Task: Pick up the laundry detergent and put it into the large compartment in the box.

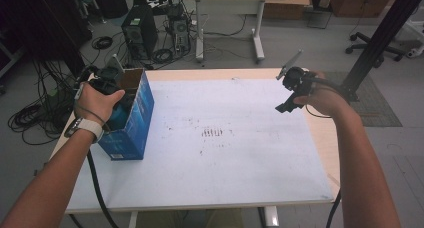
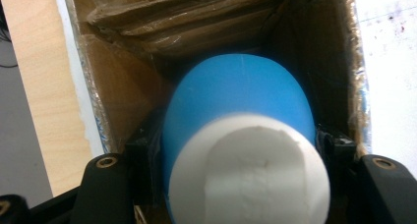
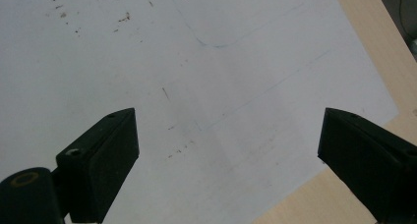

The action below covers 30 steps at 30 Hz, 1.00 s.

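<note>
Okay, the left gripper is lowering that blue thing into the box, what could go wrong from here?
1. The blue cylinder nearly spans the box, so it may catch on the creased cardboard lining inside.
2. The box stands tall and narrow at the table's left edge, and the right gripper hangs open far off, so a push from the left gripper could tip or slide it.
3. The jaws sit beside the walls and may snag when pulled out.
</note>
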{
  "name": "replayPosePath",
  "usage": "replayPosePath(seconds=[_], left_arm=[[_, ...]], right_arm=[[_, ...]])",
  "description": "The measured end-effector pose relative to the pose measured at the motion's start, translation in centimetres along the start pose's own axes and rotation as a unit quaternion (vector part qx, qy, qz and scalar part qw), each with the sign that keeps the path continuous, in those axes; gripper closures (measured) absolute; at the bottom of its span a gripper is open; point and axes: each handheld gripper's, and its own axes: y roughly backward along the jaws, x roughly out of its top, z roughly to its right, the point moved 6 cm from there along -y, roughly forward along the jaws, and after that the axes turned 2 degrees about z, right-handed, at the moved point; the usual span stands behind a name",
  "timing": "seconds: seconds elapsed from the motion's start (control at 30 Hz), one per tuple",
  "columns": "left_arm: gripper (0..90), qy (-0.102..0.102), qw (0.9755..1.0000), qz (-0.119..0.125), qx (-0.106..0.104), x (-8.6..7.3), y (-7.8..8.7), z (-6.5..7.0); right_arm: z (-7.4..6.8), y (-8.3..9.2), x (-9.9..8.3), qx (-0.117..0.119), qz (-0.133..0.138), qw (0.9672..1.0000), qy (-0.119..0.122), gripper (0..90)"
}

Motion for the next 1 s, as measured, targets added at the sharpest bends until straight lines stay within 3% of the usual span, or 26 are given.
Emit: replayPosePath(seconds=[0.27, 1.0], left_arm=[[37.3, 0.003, 1.0, -0.005, -0.004, -0.4, -1.0, 0.0], [36.7, 0.0, 0.9998, -0.005, -0.021, -0.2, -1.3, -0.5]], right_arm=[[-0.1, -0.4, -0.2, 0.003, -0.002, 1.0, -0.003, 8.4], [-0.2, -0.6, -0.1, 0.005, -0.003, 1.0, -0.002, 8.4]])
